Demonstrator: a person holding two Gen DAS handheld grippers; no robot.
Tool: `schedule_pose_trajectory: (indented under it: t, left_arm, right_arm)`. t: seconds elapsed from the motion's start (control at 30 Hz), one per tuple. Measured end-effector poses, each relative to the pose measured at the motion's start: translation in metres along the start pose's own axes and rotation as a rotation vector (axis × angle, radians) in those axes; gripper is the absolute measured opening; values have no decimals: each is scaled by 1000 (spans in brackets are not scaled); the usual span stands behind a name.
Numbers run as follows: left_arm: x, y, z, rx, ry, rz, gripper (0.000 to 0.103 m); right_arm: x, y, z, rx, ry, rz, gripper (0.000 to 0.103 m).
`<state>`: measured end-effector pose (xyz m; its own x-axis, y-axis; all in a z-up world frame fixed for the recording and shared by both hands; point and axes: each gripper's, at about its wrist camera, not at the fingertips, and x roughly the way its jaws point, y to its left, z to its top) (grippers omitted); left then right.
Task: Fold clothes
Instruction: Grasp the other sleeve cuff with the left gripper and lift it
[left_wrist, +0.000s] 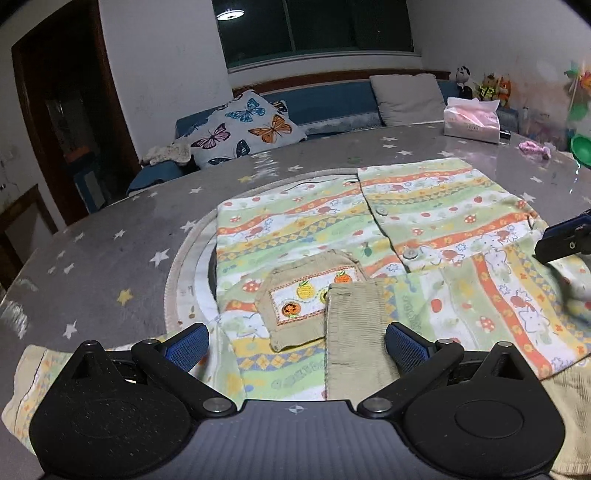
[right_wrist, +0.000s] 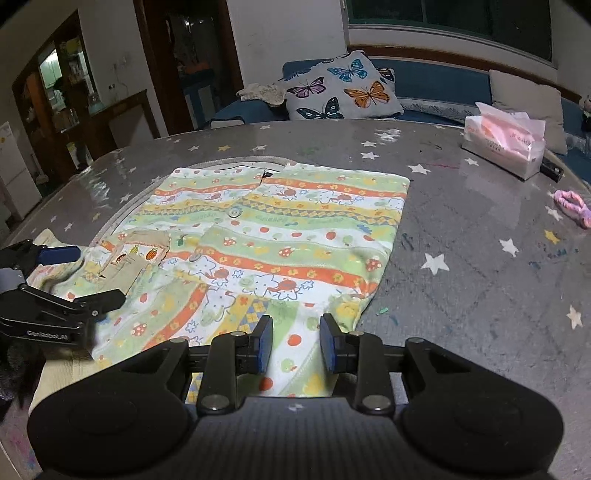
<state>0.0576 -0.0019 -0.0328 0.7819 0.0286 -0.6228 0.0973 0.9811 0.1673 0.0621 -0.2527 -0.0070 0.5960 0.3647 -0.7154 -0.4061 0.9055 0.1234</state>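
Note:
A child's patterned shirt (left_wrist: 424, 229) with green, orange and yellow stripes lies flat on the grey star-print table (left_wrist: 110, 258). It has a beige pocket (left_wrist: 314, 295) and a beige ribbed cuff (left_wrist: 354, 332) folded over it. My left gripper (left_wrist: 297, 343) is open wide, just above the shirt's near edge by the cuff. My right gripper (right_wrist: 295, 345) is open, with a folded sleeve of the shirt (right_wrist: 280, 236) between its blue pads, not pinched. The left gripper also shows in the right wrist view (right_wrist: 85, 273); the right gripper also shows in the left wrist view (left_wrist: 565, 236).
A pack of tissues (right_wrist: 502, 142) and a pink hair tie (right_wrist: 572, 206) lie at the table's far right. A butterfly pillow (right_wrist: 340, 88) and a grey cushion (left_wrist: 410, 98) sit on the blue sofa behind. A green bowl (left_wrist: 581, 146) sits at the far right.

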Motion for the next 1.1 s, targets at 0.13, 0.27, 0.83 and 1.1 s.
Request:
schedule_pose_trajectory:
  t: [0.13,0.27,0.83,1.1]
  left_arm:
    - [-10,5,0,-3,-19,9,103]
    - [-17,16,-4,-32,-16,23,103]
    - [-53,134,-54,-330,-5,288,102]
    - [-59,195,-79,-472,4,436,94]
  right_arm:
    - [-9,21,4,-78,-38,4,37]
    - [-10,50,6,-150,-56,67,42]
    - [18,131,-9,-359,-14,159,49]
    - [16,130,-9,-339,-14,160,50]
